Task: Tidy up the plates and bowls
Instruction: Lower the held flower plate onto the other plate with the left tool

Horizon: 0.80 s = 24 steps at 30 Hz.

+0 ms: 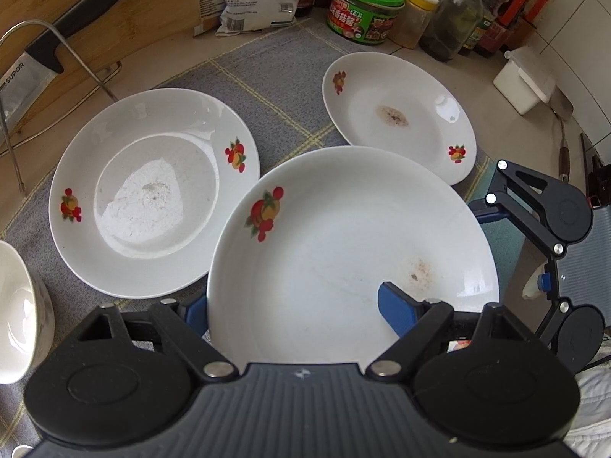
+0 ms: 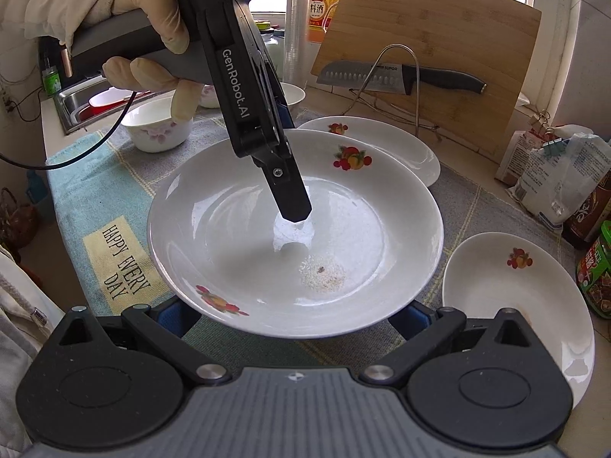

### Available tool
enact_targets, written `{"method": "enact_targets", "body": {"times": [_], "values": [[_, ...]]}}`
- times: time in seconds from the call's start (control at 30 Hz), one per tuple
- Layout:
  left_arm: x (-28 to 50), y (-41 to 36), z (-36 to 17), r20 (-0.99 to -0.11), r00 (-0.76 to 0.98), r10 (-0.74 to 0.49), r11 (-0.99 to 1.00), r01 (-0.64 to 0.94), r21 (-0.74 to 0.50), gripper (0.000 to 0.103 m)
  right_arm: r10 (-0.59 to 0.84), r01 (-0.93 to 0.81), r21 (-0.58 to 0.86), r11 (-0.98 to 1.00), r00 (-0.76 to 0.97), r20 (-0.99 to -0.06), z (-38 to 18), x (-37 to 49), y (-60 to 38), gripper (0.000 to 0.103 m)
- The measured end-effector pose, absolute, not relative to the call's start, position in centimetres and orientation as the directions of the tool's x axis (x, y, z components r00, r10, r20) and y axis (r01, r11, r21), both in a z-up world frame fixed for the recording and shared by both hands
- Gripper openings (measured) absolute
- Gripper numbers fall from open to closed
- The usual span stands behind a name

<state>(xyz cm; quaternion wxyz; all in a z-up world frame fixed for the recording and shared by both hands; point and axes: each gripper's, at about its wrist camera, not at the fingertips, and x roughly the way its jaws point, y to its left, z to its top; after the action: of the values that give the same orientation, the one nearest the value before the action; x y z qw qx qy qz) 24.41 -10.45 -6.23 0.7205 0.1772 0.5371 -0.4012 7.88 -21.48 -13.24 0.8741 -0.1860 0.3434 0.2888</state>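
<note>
Left gripper (image 1: pixel 294 301) fills the bottom of its own view, fingers wide apart. The right finger (image 1: pixel 397 311) lies over the inside of the near plate (image 1: pixel 343 221); the left one is mostly hidden behind the rim. Nothing is pinched between them. Cannot tell whether this plate rests on the cloth (image 1: pixel 275 87) or is lifted. Its edge overlaps the second plate (image 1: pixel 152 191), ahead-left, and the third plate (image 1: pixel 397 114), ahead-right, which has a brown stain. A bowl (image 1: pixel 19 313) sits at far left beside the gripper. Right gripper (image 1: pixel 534 221) is at the near plate's right edge. Knife (image 1: pixel 76 19) on its rack is far left, jar (image 1: pixel 362 7) far ahead.

Right wrist view: right gripper (image 2: pixel 296 316) at bottom, fingers spread wide, both tips tucked under the rim of the near plate (image 2: pixel 229 236), just ahead. Left gripper (image 2: pixel 294 206) comes down from upper left in a gloved hand (image 2: pixel 133 19), its tip in the plate's middle. Second plate (image 2: pixel 401 145) is behind, partly covered. Third plate (image 2: pixel 515 305) lies to the right, apart. Bowl (image 2: pixel 156 129) is ahead-left on the cloth (image 2: pixel 76 175), knife (image 2: pixel 382 76) far ahead.
</note>
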Motion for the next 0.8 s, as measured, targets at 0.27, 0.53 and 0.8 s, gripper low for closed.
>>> {"method": "enact_targets", "body": {"times": [0.27,0.53,0.8], "values": [[24.7,-13.6,-5.8,-0.915,0.100,-0.390,0.589,0.791,-0.165,0.087,0.362,-0.614,-0.136,0.777,0.613,-0.702,-12.6,7.9,-24.0,0.103],[25.1,-16.5,-5.7,-0.914,0.089,-0.396,0.557,0.815,-0.161,0.087,0.340,-0.582,-0.138,0.801,0.633,-0.696,-12.3,7.8,-26.2,0.103],[25.4,-19.8,-5.7,-0.913,0.067,-0.403,0.505,0.848,-0.160,0.087,0.298,-0.533,-0.146,0.834,0.656,-0.693,-12.1,7.5,-28.3,0.103]]}}
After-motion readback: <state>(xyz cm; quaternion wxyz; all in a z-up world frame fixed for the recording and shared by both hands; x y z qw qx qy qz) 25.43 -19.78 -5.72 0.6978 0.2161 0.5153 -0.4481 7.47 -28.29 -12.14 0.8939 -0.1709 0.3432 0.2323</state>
